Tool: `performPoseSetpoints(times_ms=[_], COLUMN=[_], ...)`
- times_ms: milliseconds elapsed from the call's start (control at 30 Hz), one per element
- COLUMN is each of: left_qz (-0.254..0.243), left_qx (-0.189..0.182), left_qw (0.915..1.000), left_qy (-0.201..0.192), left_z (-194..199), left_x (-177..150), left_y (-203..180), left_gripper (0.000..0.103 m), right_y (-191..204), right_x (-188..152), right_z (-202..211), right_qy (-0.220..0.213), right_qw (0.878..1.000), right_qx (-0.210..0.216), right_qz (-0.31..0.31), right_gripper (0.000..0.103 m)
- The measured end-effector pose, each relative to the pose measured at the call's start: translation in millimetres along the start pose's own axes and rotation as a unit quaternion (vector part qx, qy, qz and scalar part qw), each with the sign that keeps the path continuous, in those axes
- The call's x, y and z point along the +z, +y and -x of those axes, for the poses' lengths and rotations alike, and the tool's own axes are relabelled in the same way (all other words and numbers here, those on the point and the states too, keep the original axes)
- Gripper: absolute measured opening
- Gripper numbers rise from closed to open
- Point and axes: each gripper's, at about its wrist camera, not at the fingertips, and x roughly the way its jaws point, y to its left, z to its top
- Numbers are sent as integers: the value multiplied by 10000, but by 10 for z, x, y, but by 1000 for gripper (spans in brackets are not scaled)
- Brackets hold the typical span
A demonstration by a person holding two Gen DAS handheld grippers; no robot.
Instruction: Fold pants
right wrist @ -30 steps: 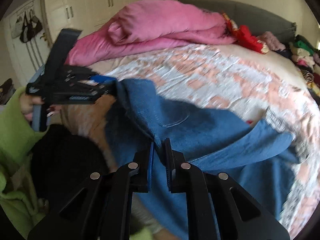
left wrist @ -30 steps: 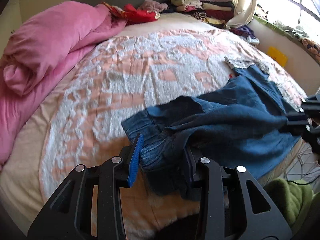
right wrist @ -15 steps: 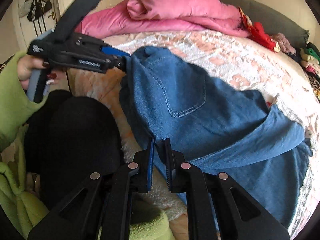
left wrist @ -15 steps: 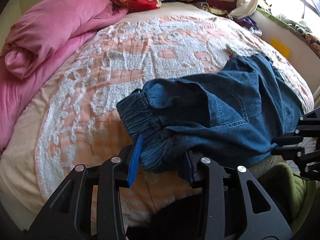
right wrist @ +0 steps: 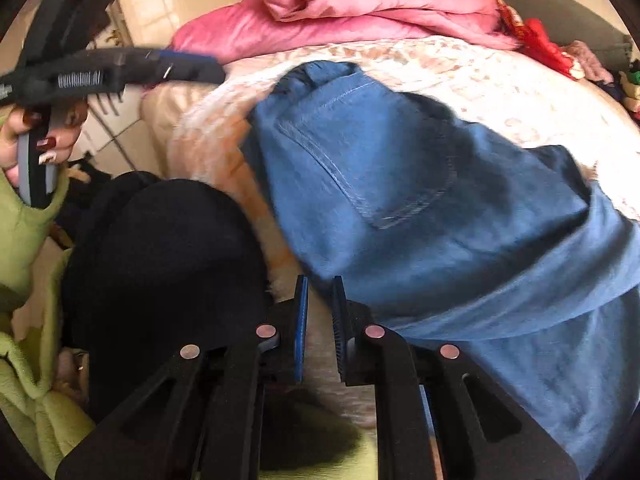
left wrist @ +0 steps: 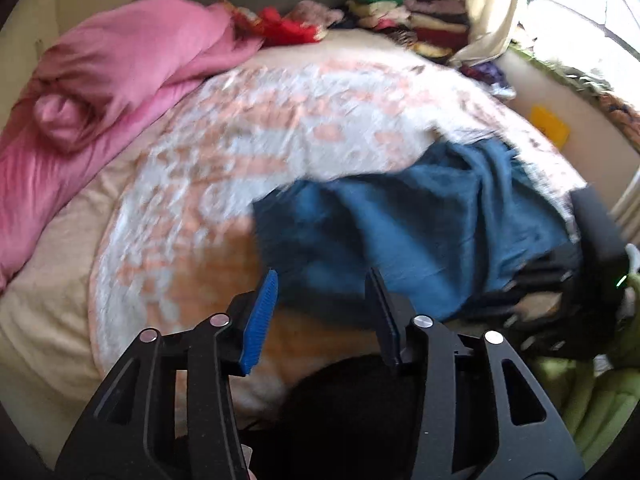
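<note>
Blue denim pants [left wrist: 420, 232] lie spread on the peach and white bedspread [left wrist: 280, 128], back pocket up in the right wrist view [right wrist: 400, 200]. My left gripper [left wrist: 322, 276] hovers just short of their near edge; its jaws are opening and nothing is pinched between them. From the right wrist view it [right wrist: 212, 70] sits clear to the left of the waistband. My right gripper [right wrist: 320, 282] is shut, with the pants' lower edge caught at its tips. In the left wrist view it [left wrist: 520, 288] shows as a dark shape at the pants' right edge.
A pink duvet [left wrist: 100, 80] is heaped along the bed's left side. Folded clothes [left wrist: 408, 16] and a red garment [left wrist: 284, 28] lie at the head end. The person's black-clad lap [right wrist: 160, 260] and green sleeve [right wrist: 24, 220] are close below. A window wall [left wrist: 560, 80] runs on the right.
My left gripper has let go of the bunched waistband and drawn back from it. The pants have dropped flat onto the bed. My right gripper has sunk lower with the pants' edge.
</note>
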Motion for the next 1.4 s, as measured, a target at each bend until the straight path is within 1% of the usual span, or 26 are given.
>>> performPoseSetpoints(times_ms=[67, 133, 167, 200, 233, 267, 333, 433, 500, 533, 567, 633, 700, 733, 767, 833, 900, 967, 1033, 1100, 1167, 1233, 1300, 1333, 1400], left_qz=[-195, -352, -345, -326, -315, -274, -176, -203, -237, -226, -195, -158, -70, -53, -72, -162, -253, -332, -357, -365, -362, -355, -270, -198, -217], left_qx=[-152, -82, -46, 2, 56, 80, 95, 109, 117, 108, 76, 108, -25, -63, -70, 2, 8, -18, -103, -250, -410, -559, -817, -990, -1144], left_qw=[9997, 9991, 9986, 9981, 9975, 9968, 9959, 9960, 9961, 9962, 9964, 9966, 9975, 9978, 9984, 9991, 9994, 9994, 9993, 9990, 9984, 9976, 9958, 9941, 9920], left_qy=[62, 227, 392, 521, 625, 752, 878, 859, 836, 831, 824, 800, 706, 654, 558, 401, 245, 135, 89, 94, 136, 193, 296, 385, 480], left_z=[-117, -316, -458, -556, -651, -755, -850, -878, -884, -890, -893, -877, -799, -758, -695, -589, -479, -402, -374, -386, -435, -483, -563, -623, -696], left_x=[81, 125, 132, 118, 104, 72, 18, -50, -69, -73, -73, -66, -31, -13, 6, 44, 100, 155, 204, 252, 299, 325, 358, 381, 395], left_y=[-163, -280, -301, -308, -301, -279, -240, -238, -239, -240, -241, -257, -279, -293, -318, -377, -438, -506, -556, -605, -685, -766, -850, -901, -1004], left_gripper=[37, 36, 36, 36, 36, 36, 36, 36, 36, 36, 36, 36, 48, 49, 49, 51, 58, 60, 61, 61, 61, 61, 61, 61, 59], right_y=[44, 50, 34, 4, -59, -108, -259, -449, -496, -530, -566, -577, -589, -599, -593, -577, -640, -675, -790, -913, -1075, -1269, -1438, -1550, -1699], right_x=[1, 23, 43, 49, 81, 97, 141, 117, 71, 37, 8, -16, -41, -49, -51, -57, -45, -23, -38, -89, -121, -97, -64, -11, 98], right_z=[20, 152, 217, 282, 378, 413, 429, 274, 120, -4, -96, -94, -5, 48, 116, 241, 356, 506, 658, 827, 970, 1075, 1115, 1128, 1108], right_qy=[15, -132, -237, -340, -530, -615, -708, -474, -206, 57, 207, 92, -4, -62, -144, -318, -469, -661, -791, -907, -1013, -1091, -1107, -1115, -1105], right_qw=[9999, 9999, 9997, 9993, 9982, 9974, 9949, 9933, 9930, 9921, 9910, 9909, 9913, 9913, 9914, 9903, 9879, 9845, 9806, 9760, 9688, 9615, 9555, 9533, 9492], right_qx=[-51, -63, -88, -133, -239, -304, -462, -472, -481, -559, -587, -518, -436, -429, -445, -480, -590, -726, -963, -1192, -1492, -1729, -1899, -1941, -2015], right_qz=[104, 82, 46, -3, -134, -232, -547, -945, -1056, -1125, -1187, -1240, -1243, -1242, -1221, -1262, -1354, -1455, -1512, -1580, -1700, -1839, -1968, -2030, -2151], right_gripper=[12, 12, 12, 14, 18, 23, 26, 27, 28, 31, 31, 33, 33, 37, 42, 45, 49, 54, 55, 64, 68, 68, 68, 68, 68])
